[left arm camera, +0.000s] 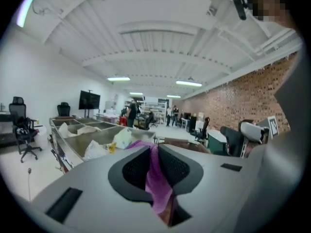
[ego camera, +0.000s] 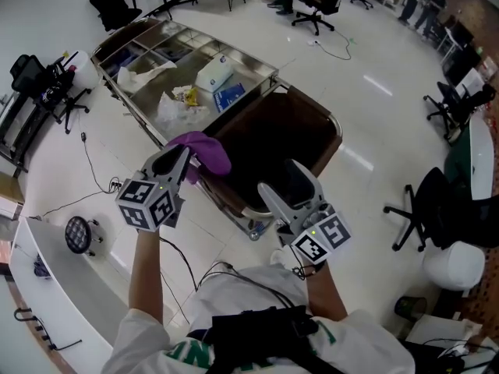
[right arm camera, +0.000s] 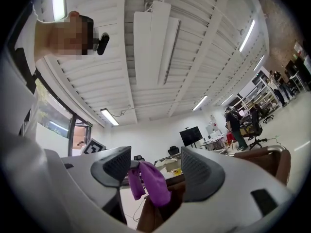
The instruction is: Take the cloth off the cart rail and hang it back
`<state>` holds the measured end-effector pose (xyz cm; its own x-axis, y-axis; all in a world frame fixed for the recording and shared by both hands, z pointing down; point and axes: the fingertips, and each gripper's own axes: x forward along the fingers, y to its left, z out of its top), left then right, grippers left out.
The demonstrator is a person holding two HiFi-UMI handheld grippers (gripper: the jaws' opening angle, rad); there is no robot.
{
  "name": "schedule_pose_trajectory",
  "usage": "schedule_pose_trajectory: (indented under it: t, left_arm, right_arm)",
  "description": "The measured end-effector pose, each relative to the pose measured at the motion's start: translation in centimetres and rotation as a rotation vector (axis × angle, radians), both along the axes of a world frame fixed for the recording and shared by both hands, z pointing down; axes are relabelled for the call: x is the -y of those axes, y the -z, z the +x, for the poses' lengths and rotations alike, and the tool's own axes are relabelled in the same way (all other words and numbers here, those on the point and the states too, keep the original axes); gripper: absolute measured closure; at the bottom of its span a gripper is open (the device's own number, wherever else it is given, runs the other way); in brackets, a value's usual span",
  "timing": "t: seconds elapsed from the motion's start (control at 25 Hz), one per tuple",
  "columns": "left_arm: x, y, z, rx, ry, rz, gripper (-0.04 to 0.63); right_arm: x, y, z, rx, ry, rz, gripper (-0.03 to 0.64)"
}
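One purple cloth (ego camera: 209,151) in grip of left tool (left arm camera: 154,154).

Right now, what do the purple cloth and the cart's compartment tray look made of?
Purple cloth: soft matte fabric, possibly microfibre; it bunches and folds limply where the left gripper pinches it.
Compartment tray: bare metal, likely stainless steel, judging by its dull brushed grey sheen and thin folded rims.

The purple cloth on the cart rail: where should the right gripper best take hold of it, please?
Likely the free bunched end of the purple cloth beside the left gripper, already shut on it. Come from the person's side: that fold hangs over the cart rail, facing the open right gripper.
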<state>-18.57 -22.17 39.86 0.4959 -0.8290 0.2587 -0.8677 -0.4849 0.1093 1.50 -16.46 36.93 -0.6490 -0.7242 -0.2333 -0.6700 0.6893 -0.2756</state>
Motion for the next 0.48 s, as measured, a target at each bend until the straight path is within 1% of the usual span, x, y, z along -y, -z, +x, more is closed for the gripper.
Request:
schedule_pose_trajectory:
  t: [0.12,0.2,0.32,0.4,0.48]
  left_arm:
    - [-1.9,3.5,-1.1,-0.070,0.057,0.123,0.551]
    - [-3.4,5.4,-1.5,-0.089,0.088,0.211,0.549]
    - [-5.9,7.2,-2.2,-0.085,0.147,0.322,0.549]
    - [-7.3,7.6,-2.4,-0.073,0.188,0.372,0.549]
    - [-8.6,8.2,-2.0,-0.081,0.216,0.407,0.549]
  right_arm:
    - [-0.1,0.5,-1.0,-0.004,0.022,0.012,0.272]
    - [-0.3,0.8,-1.6,-0.006,0.031,0.020,0.272]
    - [-0.7,1.6,-2.3,-0.016,0.035,0.042,0.272]
    - [-0.9,2.1,-2.8,-0.038,0.029,0.068,0.272]
    - [-1.0,2.5,-3.2,-0.070,0.018,0.096,0.272]
